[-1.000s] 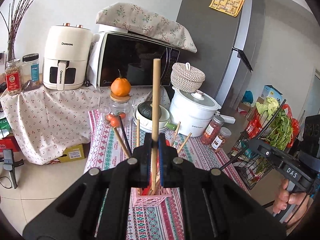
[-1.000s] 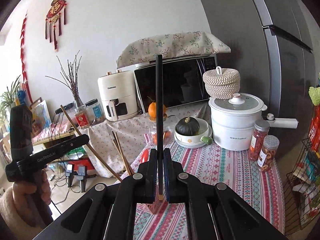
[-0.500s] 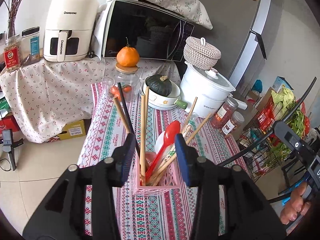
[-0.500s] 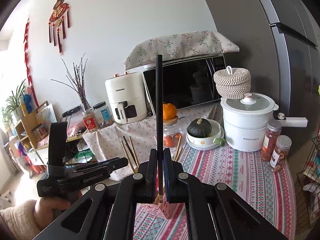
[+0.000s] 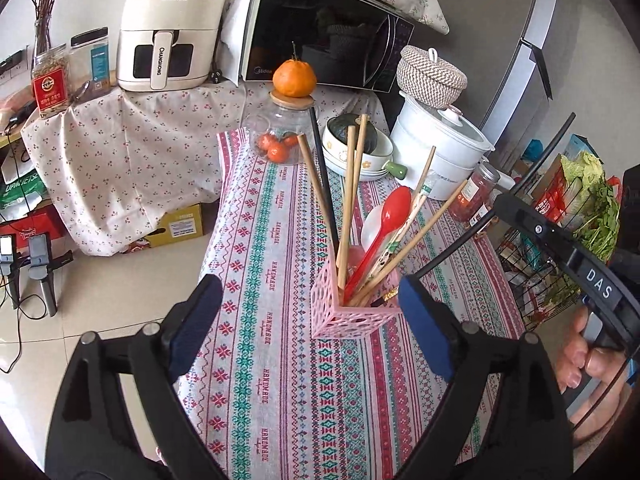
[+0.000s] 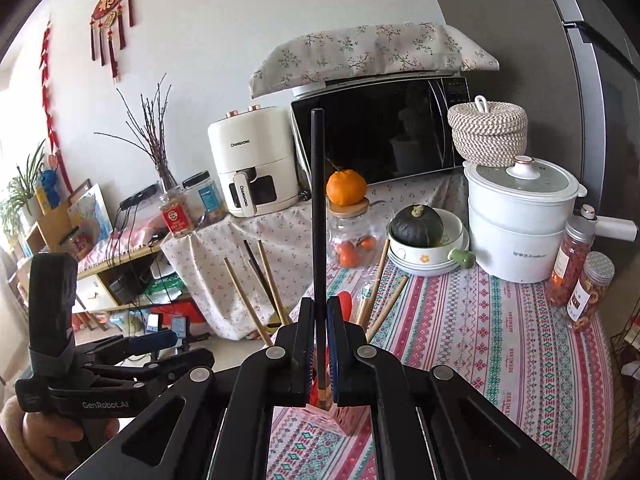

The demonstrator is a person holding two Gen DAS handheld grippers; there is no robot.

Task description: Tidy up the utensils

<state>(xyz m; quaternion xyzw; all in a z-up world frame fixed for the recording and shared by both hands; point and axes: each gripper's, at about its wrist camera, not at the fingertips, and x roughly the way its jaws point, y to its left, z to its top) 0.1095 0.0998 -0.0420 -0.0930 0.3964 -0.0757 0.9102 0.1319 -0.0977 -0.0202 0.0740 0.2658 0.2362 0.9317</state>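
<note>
Flanking the pink holder [image 5: 352, 316], the left hand-held gripper [image 5: 310, 322] has just spread wide; the right hand-held gripper [image 6: 320, 354] pinches a black chopstick [image 6: 317, 216].

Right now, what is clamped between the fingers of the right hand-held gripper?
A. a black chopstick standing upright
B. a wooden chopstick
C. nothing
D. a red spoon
A. In the right wrist view the right hand-held gripper is shut on a black chopstick that rises straight up from between its fingers, in front of the microwave.
</note>
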